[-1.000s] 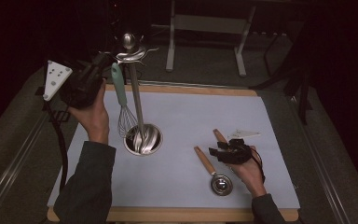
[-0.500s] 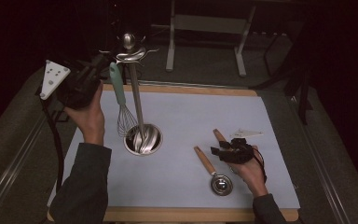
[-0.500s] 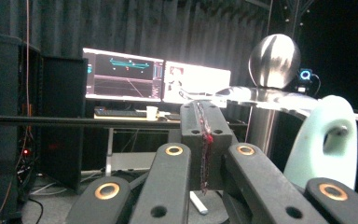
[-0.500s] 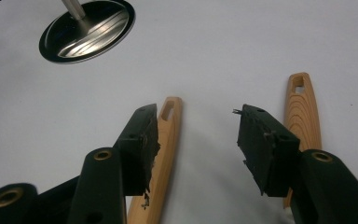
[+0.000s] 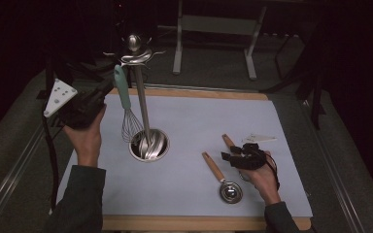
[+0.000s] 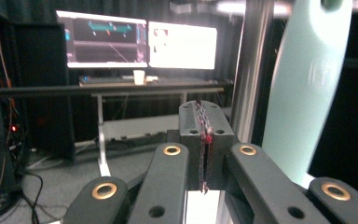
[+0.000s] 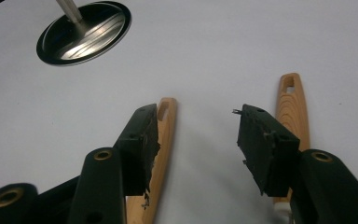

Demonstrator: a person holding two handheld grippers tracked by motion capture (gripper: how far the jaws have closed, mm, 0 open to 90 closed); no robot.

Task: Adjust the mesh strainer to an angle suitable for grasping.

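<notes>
- A pale mat (image 5: 199,126) covers a wooden table (image 5: 194,224), seen from above in a dim room.
- A metal stand (image 5: 142,104) rises from a round steel base (image 5: 149,145) on the mat's left half. Hooks (image 5: 135,54) spread out under a ball at its top.
- A whisk (image 5: 126,104) with a mint-green handle hangs from one hook, wire end down, just above the base. Nothing lies in the base.
- The left hand (image 5: 87,138) holds the left gripper (image 5: 101,92) up beside the whisk handle. In the left gripper view its jaws are pressed together with nothing between them (image 6: 205,140); the green handle (image 6: 303,93) passes just to their right.
- The right hand (image 5: 262,174) rests low on the mat's right side. The right gripper (image 7: 196,135) has its jaws spread apart over bare mat, gripping nothing.
- A wooden-handled measuring spoon (image 5: 222,178) with a steel cup lies just left of that gripper. A second wooden handle (image 7: 292,112) lies just right of it.
- In the left gripper view, two lit monitors (image 6: 140,39) stand on a desk behind. Their writing is too small to read. A pale cup (image 6: 139,77) sits below them.
</notes>
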